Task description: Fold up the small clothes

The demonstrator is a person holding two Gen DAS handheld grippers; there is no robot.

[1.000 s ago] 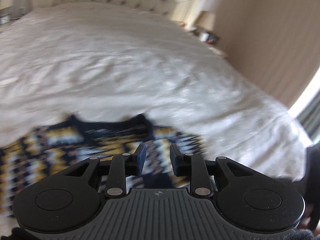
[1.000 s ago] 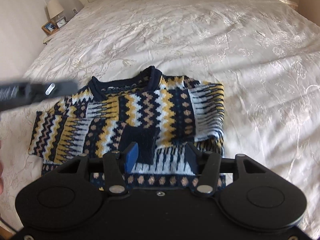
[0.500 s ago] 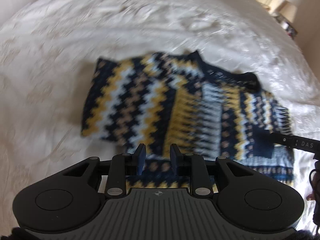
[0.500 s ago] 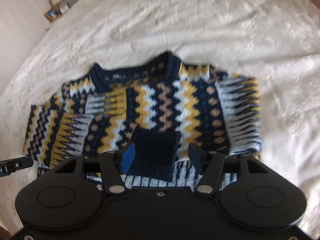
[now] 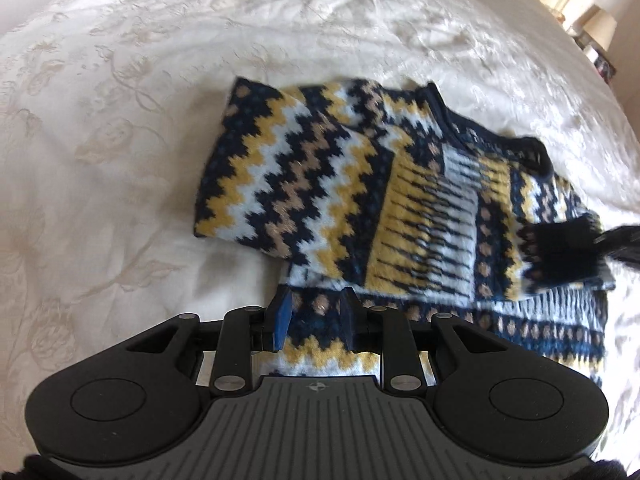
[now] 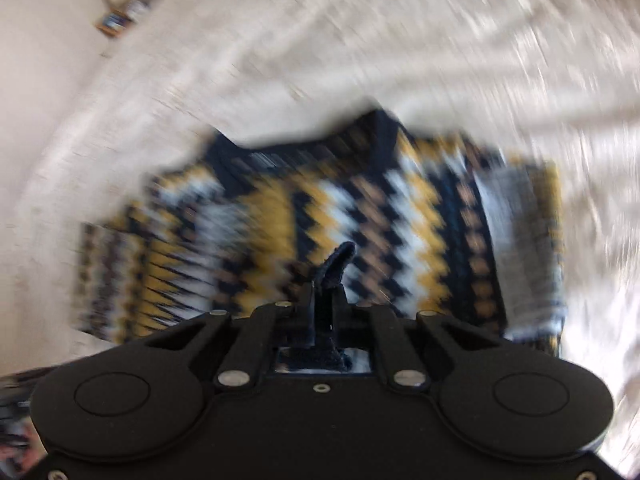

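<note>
A small knitted sweater [image 5: 320, 184] in navy, yellow, white and tan zigzags lies flat on a white bedspread [image 5: 120, 120], both sleeves folded across its front. My left gripper [image 5: 315, 300] hovers over the hem's left corner, open by a narrow gap, with the hem showing beyond it. My right gripper [image 6: 326, 300] has its jaws closing tight on the navy sleeve cuff [image 6: 336, 264], which sticks up pinched between the pads. In the left wrist view the same cuff [image 5: 560, 248] is lifted at the right, with the right gripper [image 5: 620, 240] at the frame edge. The right wrist view is motion-blurred.
The patterned bedspread spreads wide around the sweater [image 6: 360, 216] on all sides. A nightstand with a lamp [image 5: 600, 28] stands beyond the bed's far right corner. Another nightstand [image 6: 116, 20] with small items shows at the upper left of the right wrist view.
My left gripper swung down from facing the headboard to over the hem's corner. My right gripper moved in over the navy cuff and shut on it, and the cuff now stands up.
</note>
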